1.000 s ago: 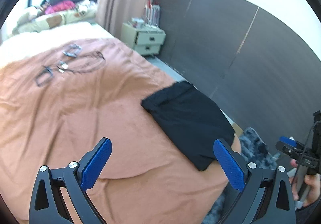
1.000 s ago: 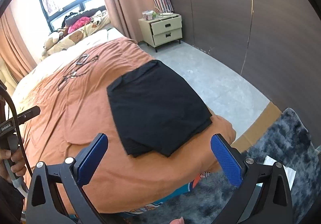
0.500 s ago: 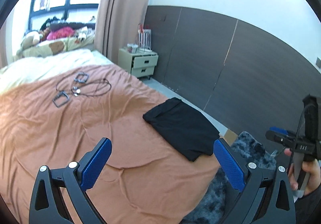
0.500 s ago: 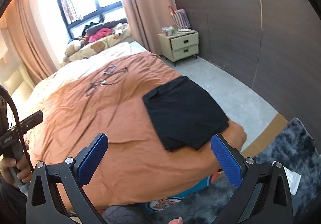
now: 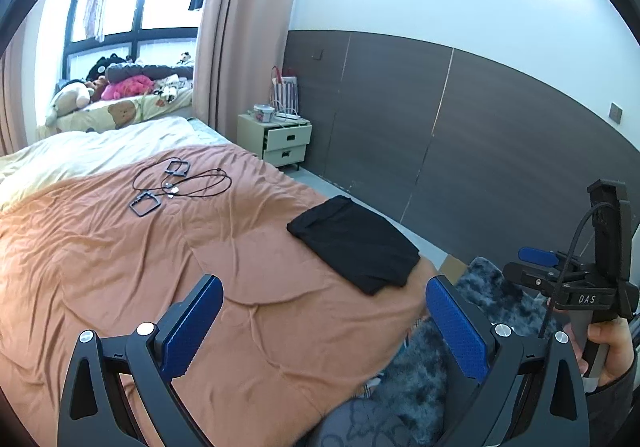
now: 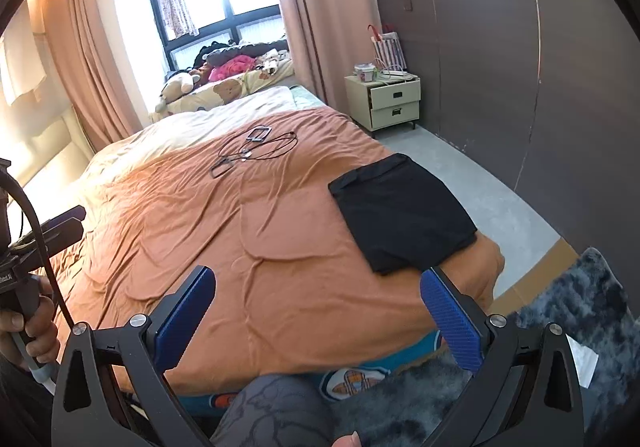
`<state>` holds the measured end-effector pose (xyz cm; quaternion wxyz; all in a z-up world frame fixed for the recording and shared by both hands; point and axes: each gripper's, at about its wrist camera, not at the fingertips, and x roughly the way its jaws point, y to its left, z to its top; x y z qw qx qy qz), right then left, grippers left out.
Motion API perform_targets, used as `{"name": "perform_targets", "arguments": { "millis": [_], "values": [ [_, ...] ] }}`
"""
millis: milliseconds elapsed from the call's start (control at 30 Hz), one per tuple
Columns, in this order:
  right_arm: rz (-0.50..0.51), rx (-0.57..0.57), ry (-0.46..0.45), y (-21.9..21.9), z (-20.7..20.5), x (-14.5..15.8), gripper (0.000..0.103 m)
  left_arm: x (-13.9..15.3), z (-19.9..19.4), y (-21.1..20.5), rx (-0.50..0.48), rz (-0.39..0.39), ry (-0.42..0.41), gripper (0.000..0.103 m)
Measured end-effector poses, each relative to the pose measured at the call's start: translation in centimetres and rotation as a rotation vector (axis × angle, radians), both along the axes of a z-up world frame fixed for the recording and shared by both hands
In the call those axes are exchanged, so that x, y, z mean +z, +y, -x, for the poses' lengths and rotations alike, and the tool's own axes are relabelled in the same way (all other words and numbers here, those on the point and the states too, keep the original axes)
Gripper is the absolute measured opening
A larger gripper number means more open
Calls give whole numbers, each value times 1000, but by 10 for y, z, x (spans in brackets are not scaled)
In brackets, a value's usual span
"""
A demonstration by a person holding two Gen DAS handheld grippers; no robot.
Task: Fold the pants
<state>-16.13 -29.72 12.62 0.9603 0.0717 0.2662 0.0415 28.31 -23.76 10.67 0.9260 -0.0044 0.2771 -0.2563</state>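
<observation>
Pants (image 6: pixel 402 215) lie folded flat at the bed (image 6: pixel 248 247) corner; both hand-held grippers, left (image 5: pixel 324 323) and right (image 6: pixel 318 317), hover wide open and empty, so leave the stack undisturbed.

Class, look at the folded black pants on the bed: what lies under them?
The folded black pants rest flat on the orange blanket near the bed's corner. Whatever lies beneath the blanket there is covered, so it cannot be seen.
</observation>
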Motion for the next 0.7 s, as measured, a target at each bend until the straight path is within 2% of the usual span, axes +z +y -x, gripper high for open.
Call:
{"name": "perform_targets", "arguments": {
  "millis": [300, 467, 700],
  "values": [
    [4, 7, -65, 25, 58, -3, 103, 4, 65, 31, 75, -19, -67, 102],
    [33, -41, -121, 34, 82, -18, 103, -3, 100, 57, 114, -14, -89, 102],
    [59, -45, -151, 66, 109, -44, 103, -14, 142, 93, 177, 5, -110, 102]
  ]
}}
